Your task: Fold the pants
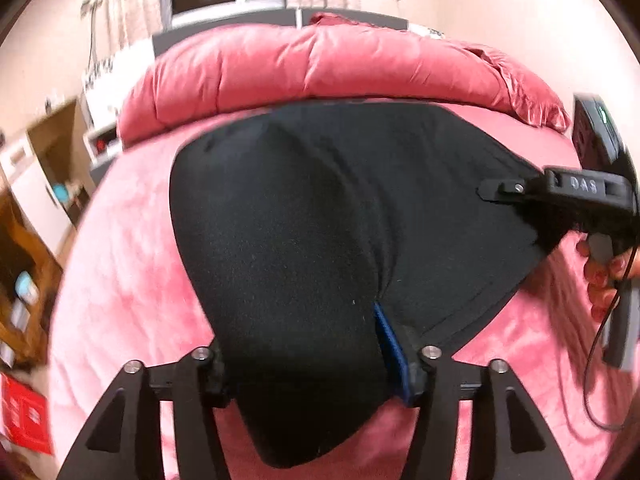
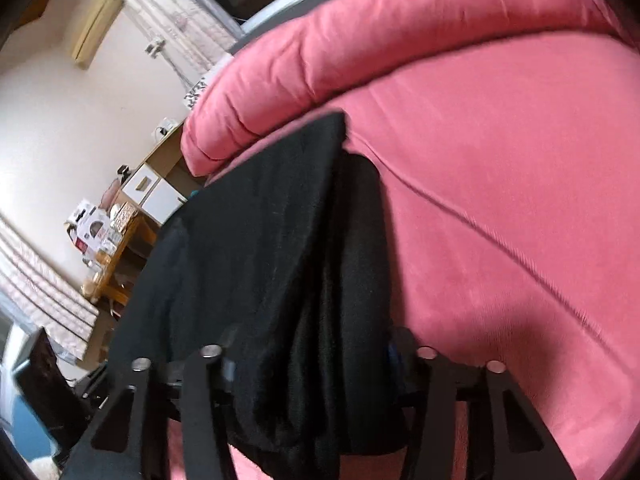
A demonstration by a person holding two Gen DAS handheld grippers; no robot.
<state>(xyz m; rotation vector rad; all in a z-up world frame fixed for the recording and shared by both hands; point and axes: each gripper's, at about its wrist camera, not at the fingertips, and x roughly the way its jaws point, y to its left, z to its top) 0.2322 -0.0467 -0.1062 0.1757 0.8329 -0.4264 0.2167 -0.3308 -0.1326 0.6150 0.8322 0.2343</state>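
Pink bed (image 1: 120, 264), black pants (image 1: 320, 208) spread across it.
Your left gripper (image 1: 316, 376) and right gripper (image 2: 316, 372) straddle the near edge, jaws apart; bare bed lies rightward.

Matt black knit pants (image 1: 320, 208) lie on a soft, velvety pink bedspread (image 1: 132, 240); the left gripper (image 1: 316, 372) shows matt black plastic arms with shiny metal pins.

Both wrist views look down, close; sharing black pants (image 1: 320, 220).
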